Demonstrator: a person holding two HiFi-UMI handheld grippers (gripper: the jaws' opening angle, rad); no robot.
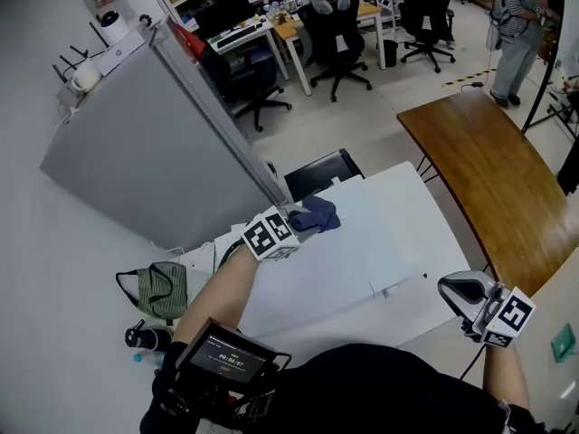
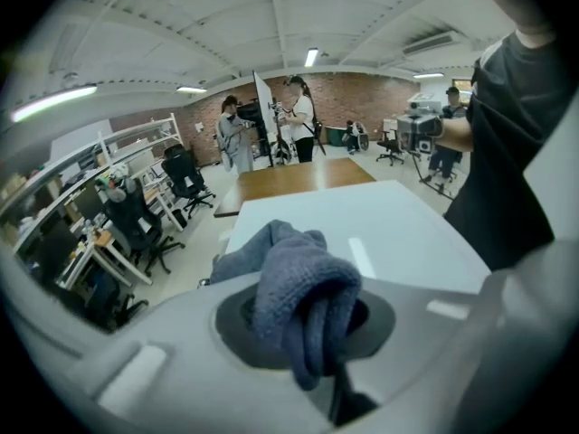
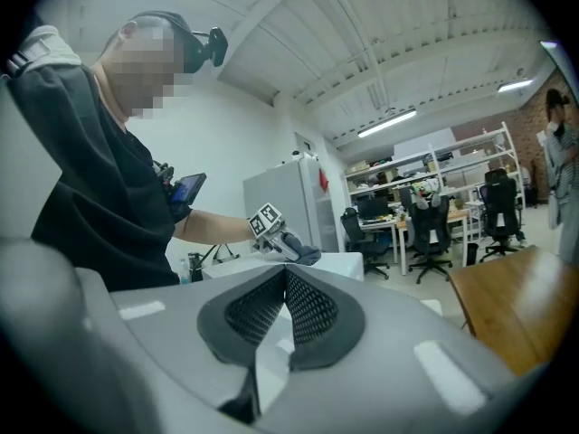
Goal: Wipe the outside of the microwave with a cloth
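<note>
- While the left gripper (image 2: 312, 333) has its jaws closed, a blue-grey cloth (image 2: 291, 283) is pinched between them, folded over and bulging out past the pads.
- From the head view, the cloth (image 1: 318, 215) lies on the far left corner of a white top (image 1: 389, 242). The left gripper (image 1: 291, 227) is just behind it, with the marker cube facing up.
- The right gripper (image 3: 285, 278) has its jaws together. Its mesh pads (image 3: 312, 310) meet at the tips and nothing is between them.
- In the head view the right gripper (image 1: 457, 290) hangs past the near right edge of the white top. It is well apart from the cloth and touches nothing.
- I cannot tell which thing is the microwave. The white top is the only surface the cloth touches.
- A small screen (image 1: 226, 360) sits at the person's chest, near the left forearm.
- A tall grey cabinet (image 1: 154, 143) stands just left of the white top.
- A green bag (image 1: 163, 287) lies on the floor between the cabinet and the person.
- A wooden table (image 1: 493, 170) runs along the right side, apart from the white top.
- Office chairs (image 1: 339, 34) and desks fill the far end of the room, and a person (image 1: 517, 34) stands at the far right.
</note>
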